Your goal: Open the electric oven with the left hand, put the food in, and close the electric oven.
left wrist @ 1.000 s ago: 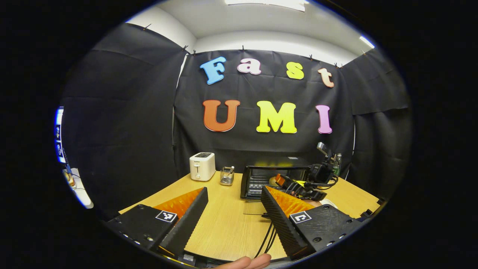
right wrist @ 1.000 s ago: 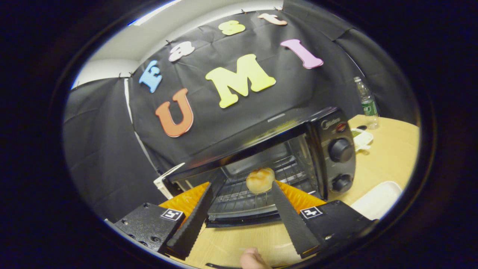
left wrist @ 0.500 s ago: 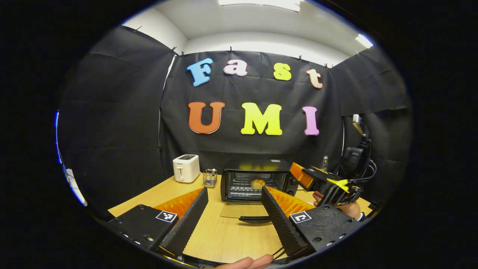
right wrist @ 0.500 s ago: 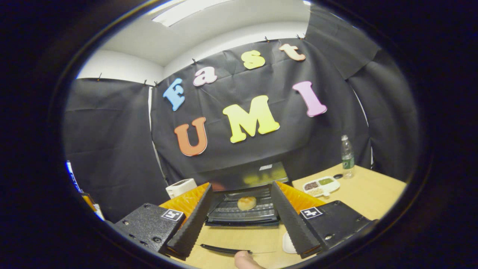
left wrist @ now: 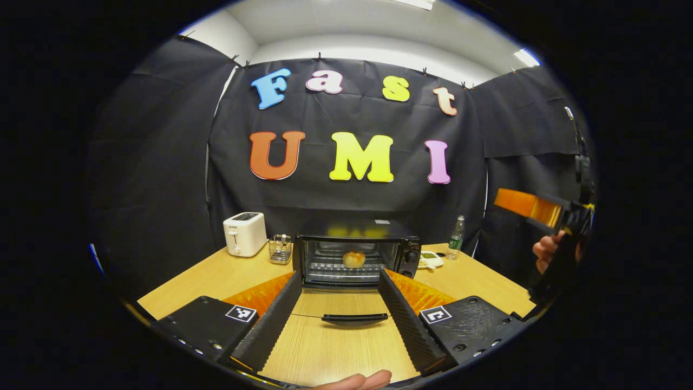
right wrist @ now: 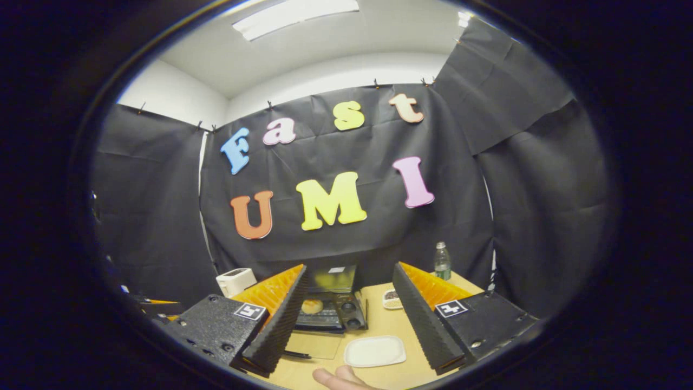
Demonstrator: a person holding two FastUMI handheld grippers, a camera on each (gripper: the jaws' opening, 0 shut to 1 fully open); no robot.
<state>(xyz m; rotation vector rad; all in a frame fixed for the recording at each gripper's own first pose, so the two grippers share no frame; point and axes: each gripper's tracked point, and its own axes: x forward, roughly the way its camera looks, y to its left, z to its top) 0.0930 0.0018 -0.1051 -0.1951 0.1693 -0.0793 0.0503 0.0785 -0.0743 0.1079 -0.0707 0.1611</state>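
The black electric oven (left wrist: 357, 250) stands at the back of the wooden table, its glass door folded down flat with the handle (left wrist: 354, 318) toward me. A browned bun (left wrist: 354, 259) lies on the rack inside. My left gripper (left wrist: 339, 274) is open and holds nothing, facing the oven mouth from a distance. Far right, a hand (left wrist: 543, 250) holds the right gripper (left wrist: 533, 207) high above the table. In the right gripper view the oven (right wrist: 331, 310) and bun (right wrist: 312, 306) sit low and small. My right gripper (right wrist: 350, 267) is open with nothing in it.
A white toaster (left wrist: 244, 233) and a wire holder (left wrist: 280, 249) stand left of the oven. A water bottle (left wrist: 456, 238) and a small divided dish (left wrist: 430, 260) are to its right. A bare white plate (right wrist: 374, 351) lies on the table in front of the oven.
The right gripper has drawn back and risen away from the oven, leaving the bun on the rack. The left gripper has swung to face the open oven squarely.
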